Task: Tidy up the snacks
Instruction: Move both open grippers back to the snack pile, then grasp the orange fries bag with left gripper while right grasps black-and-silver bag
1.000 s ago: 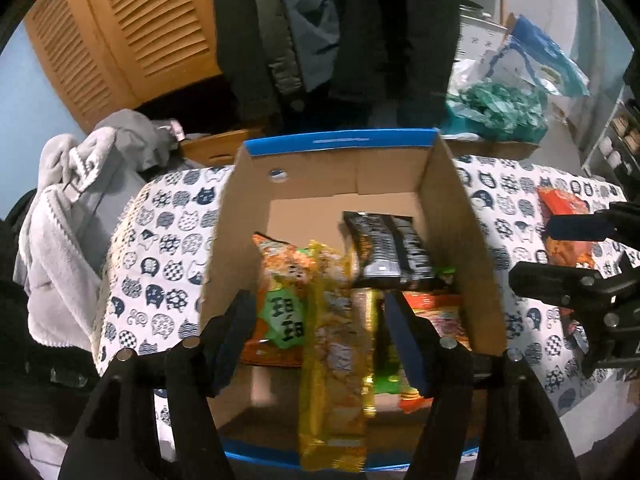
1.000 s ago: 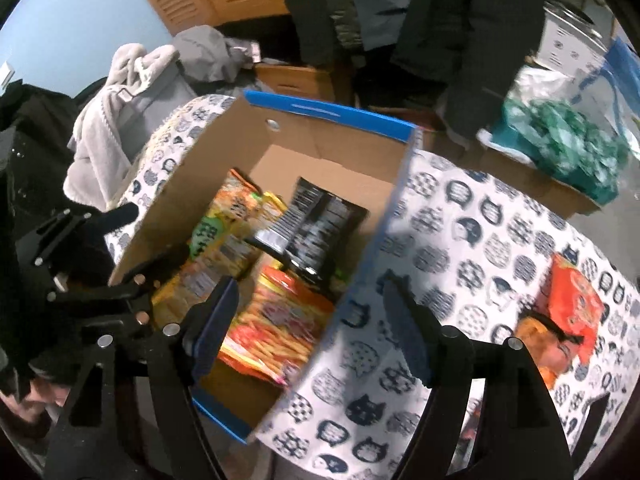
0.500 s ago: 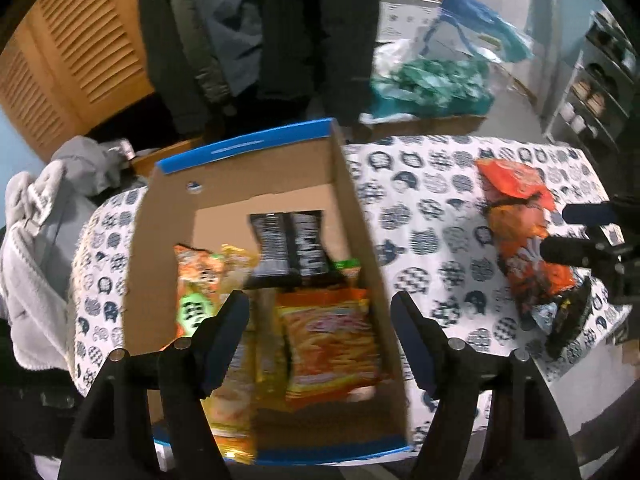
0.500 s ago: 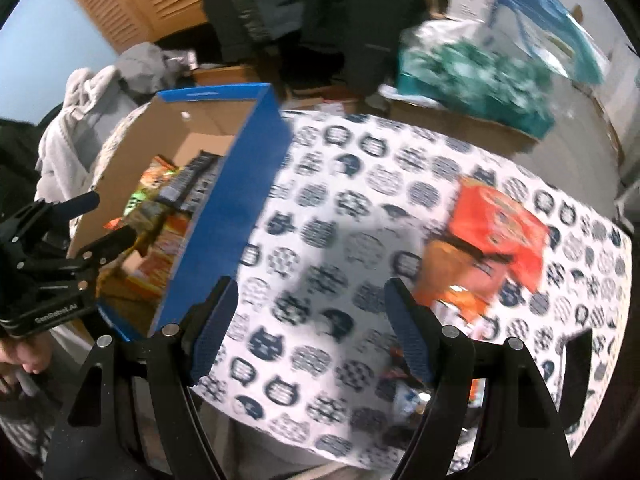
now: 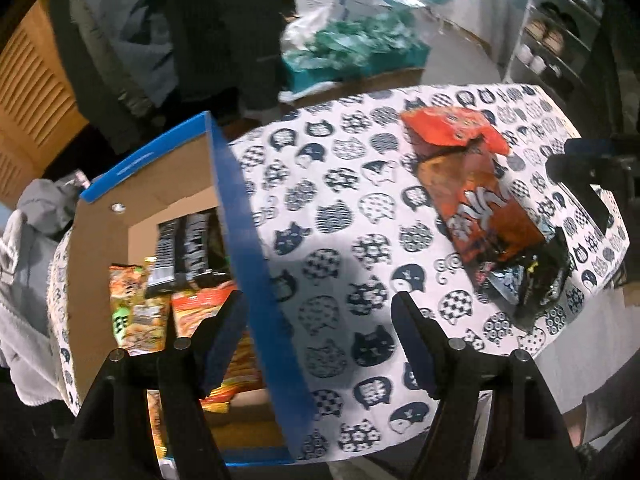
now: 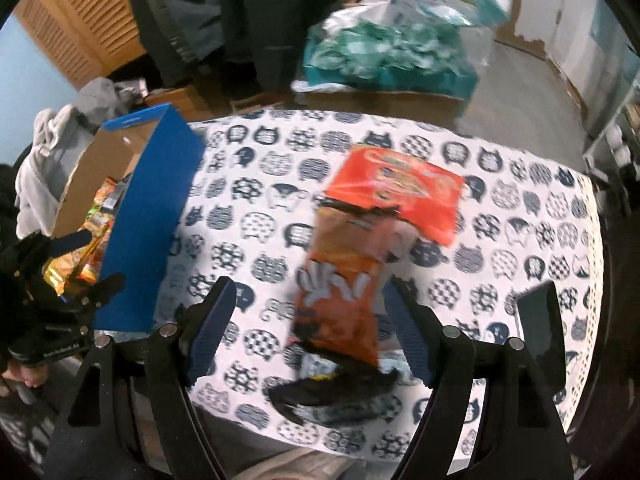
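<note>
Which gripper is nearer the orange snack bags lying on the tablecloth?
Right. The right gripper hangs open right over the orange snack bags; the left gripper sits by the box, off to their side.

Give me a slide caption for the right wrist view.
Open right claw above overlapping snack packets on the cat-print tablecloth, with the blue cardboard box alongside.

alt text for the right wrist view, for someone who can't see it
The open right gripper hangs over a pile of orange and black snack bags on a cat-print tablecloth, nothing held. To the left stands a blue cardboard box with snacks inside, and the left gripper is beside it.
</note>
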